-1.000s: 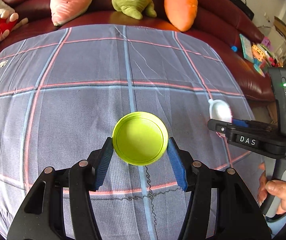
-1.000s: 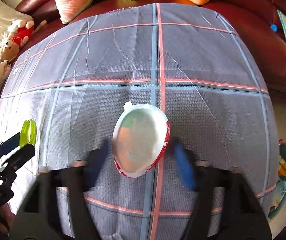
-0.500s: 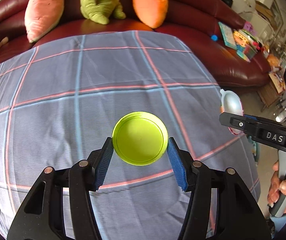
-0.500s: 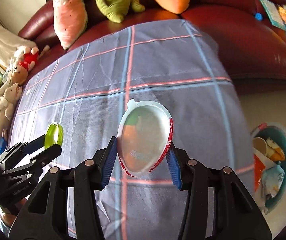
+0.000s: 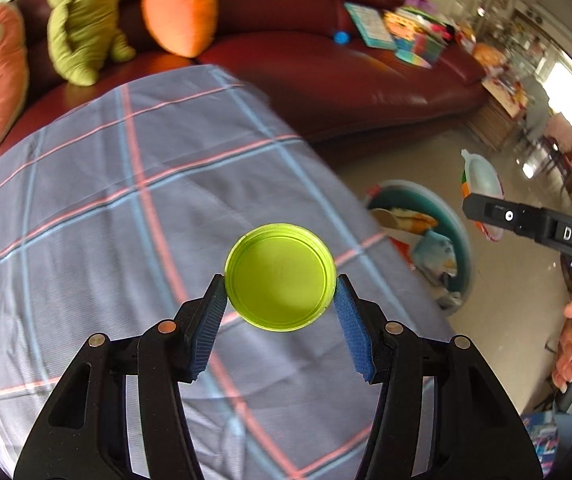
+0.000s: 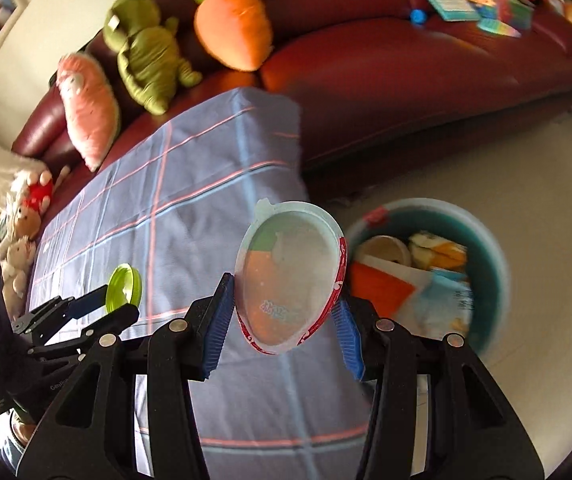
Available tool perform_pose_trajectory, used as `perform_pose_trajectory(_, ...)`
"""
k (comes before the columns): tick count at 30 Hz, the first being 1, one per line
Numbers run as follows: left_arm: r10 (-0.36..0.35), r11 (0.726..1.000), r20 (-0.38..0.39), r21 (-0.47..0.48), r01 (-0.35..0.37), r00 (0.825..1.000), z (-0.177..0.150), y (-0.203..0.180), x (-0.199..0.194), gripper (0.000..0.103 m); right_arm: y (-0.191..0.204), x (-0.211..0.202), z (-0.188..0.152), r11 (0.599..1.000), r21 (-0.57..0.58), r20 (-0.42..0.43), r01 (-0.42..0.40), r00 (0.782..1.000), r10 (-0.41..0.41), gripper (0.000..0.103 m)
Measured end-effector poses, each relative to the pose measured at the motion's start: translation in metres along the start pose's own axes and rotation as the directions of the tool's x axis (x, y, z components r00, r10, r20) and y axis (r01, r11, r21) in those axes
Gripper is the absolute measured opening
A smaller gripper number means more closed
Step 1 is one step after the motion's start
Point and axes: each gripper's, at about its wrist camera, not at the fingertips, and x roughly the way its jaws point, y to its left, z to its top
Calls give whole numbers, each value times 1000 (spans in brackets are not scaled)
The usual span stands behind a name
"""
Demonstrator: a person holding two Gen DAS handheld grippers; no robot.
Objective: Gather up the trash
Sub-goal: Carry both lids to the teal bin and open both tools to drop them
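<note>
Overhead – plaid tablecloth (image 5: 86, 208) | red sofa (image 5: 345, 80) behind | teal bin (image 6: 489, 248) on floor

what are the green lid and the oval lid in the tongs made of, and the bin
Green lid: looks like rigid moulded plastic, smooth with a stepped rim. Oval lid: probably thin peel-off film or foil, translucent, printed red edge, pull tab. Bin: seemingly teal plastic, smooth round wall, though blurred.

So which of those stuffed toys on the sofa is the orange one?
The carrot-shaped plush toy, rightmost of the three leaning on the dark red leather sofa. Beside it sit a green frog-like plush toy and a pink plush toy.
</note>
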Motion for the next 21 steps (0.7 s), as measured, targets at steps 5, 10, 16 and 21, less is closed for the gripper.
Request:
perform_pose_trajectory(5, -37, 996, -32, 82, 40, 999, 11, -59, 22, 56, -61, -26, -5, 996, 89, 39, 30, 999, -34, 46)
perform_pose_trajectory(10, -57, 988, -62, 141, 65, 996, 20, -104, 45, 56, -101, -34, -12, 989, 146, 45, 34, 998, -41, 46)
perform_pose_trajectory(16, -70, 982, -102, 167, 86, 992, 25, -134, 68, 56, -126, -30, -15, 984, 178, 32, 29, 999, -35, 46)
perform_pose_trajectory(21, -72, 979, -132, 182, 95, 989, 27, -146, 86, 56, -139, -25, -14, 980, 197, 30, 25, 999, -32, 46)
